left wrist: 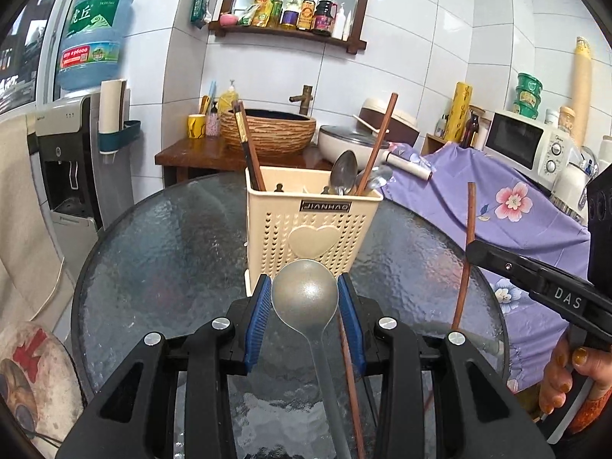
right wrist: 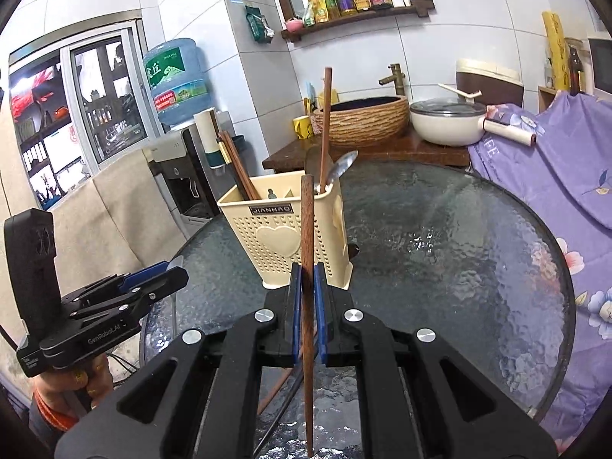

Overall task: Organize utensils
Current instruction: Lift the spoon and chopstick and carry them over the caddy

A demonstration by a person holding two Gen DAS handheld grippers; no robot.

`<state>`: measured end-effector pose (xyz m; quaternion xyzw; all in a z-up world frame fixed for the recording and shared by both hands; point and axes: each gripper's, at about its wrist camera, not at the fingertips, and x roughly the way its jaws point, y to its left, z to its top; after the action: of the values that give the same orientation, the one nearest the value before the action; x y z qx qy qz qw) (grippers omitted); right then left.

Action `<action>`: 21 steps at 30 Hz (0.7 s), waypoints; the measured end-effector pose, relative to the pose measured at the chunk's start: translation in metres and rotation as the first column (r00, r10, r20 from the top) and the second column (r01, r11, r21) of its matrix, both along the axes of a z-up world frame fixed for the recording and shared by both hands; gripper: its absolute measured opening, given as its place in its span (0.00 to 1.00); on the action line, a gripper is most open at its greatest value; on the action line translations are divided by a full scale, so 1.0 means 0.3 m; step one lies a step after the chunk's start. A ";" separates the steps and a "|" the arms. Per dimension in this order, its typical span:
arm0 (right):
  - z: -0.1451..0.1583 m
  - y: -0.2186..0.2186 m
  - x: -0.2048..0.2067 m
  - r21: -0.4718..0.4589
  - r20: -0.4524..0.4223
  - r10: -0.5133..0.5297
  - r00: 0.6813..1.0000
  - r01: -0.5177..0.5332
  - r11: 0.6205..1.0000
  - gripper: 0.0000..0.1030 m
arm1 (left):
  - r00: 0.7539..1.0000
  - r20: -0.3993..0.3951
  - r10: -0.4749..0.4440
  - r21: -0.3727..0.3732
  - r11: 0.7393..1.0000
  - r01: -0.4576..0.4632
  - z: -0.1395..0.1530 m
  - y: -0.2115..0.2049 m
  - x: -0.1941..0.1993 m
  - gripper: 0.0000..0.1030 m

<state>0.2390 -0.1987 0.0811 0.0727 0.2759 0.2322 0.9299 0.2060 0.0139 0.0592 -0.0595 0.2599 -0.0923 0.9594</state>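
A cream perforated utensil holder [left wrist: 311,229] [right wrist: 283,237] stands on the round glass table [left wrist: 172,237] with chopsticks and spoons upright in it. In front of it, my left gripper [left wrist: 305,290] [right wrist: 172,267] is shut on the bowl of a silver spoon [left wrist: 305,294], whose handle runs back under me. A brown chopstick [left wrist: 350,367] lies along the right pad; I cannot tell whether it is gripped. My right gripper [right wrist: 307,271] [left wrist: 472,248] is shut on a single brown chopstick [right wrist: 307,237] [left wrist: 468,252] that stands nearly upright, to the right of the holder.
A purple flowered cloth [left wrist: 497,199] drapes over the table's right side. Behind the table is a wooden counter with a woven basin [left wrist: 267,130] and a lidded pot [right wrist: 447,118]. A water dispenser [left wrist: 69,160] stands at the left, a microwave [left wrist: 528,141] at the right.
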 end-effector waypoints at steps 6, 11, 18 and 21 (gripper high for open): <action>0.047 0.000 -0.017 0.001 0.034 -0.001 0.999 0.001 1.000 0.07 | 1.000 0.025 0.010 -0.016 1.000 -0.009 0.024 0.010 0.006 0.34; 0.102 0.009 -0.012 0.003 0.060 0.009 0.998 -0.009 1.000 0.07 | 0.998 0.056 0.030 -0.021 0.999 -0.028 0.050 0.020 0.019 0.34; 0.221 0.059 0.012 -0.020 0.114 0.042 0.993 -0.040 0.999 0.07 | 0.991 0.116 0.060 -0.003 0.998 -0.060 0.145 0.041 0.078 0.34; 0.286 0.081 0.031 -0.026 0.133 0.065 0.989 -0.062 0.998 0.07 | 0.987 0.144 0.073 0.006 0.997 -0.074 0.207 0.044 0.123 0.34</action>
<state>0.2485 -0.1742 0.1670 0.0382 0.2177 0.2629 0.9392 0.2428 0.0271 0.1213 -0.0569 0.1885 -0.0594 0.9786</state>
